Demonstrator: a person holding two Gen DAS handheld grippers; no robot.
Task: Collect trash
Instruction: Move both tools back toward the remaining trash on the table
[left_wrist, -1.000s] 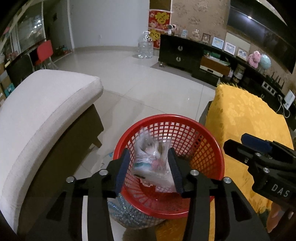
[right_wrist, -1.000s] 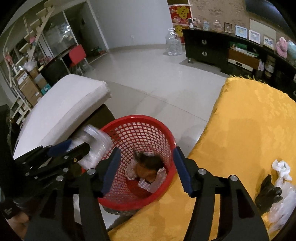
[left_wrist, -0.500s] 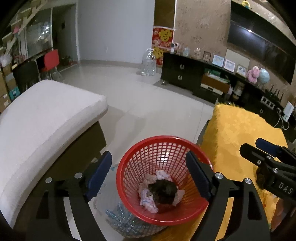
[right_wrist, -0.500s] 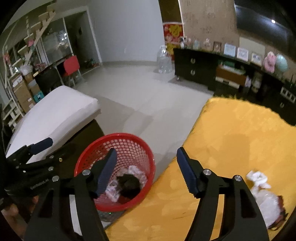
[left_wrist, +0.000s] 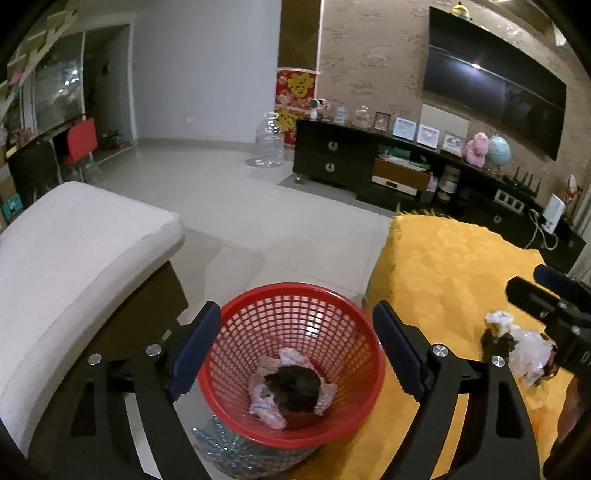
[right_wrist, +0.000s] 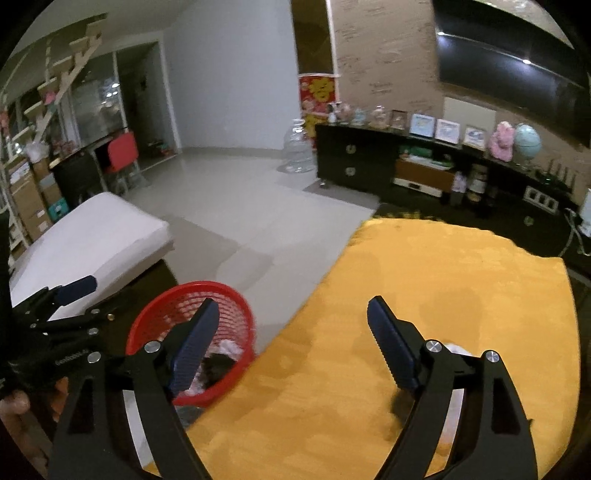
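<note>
Crumpled trash bag (left_wrist: 517, 350) lying on yellow cloth (left_wrist: 443, 258), near right gripper (right_wrist: 295, 354), jaws apart and empty, red basket (left_wrist: 295, 302) on floor beside cloth edge, wrappers (left_wrist: 288, 391) inside, left gripper (left_wrist: 295, 354) above basket, jaws apart, white cushion (left_wrist: 74, 240) left.
</note>
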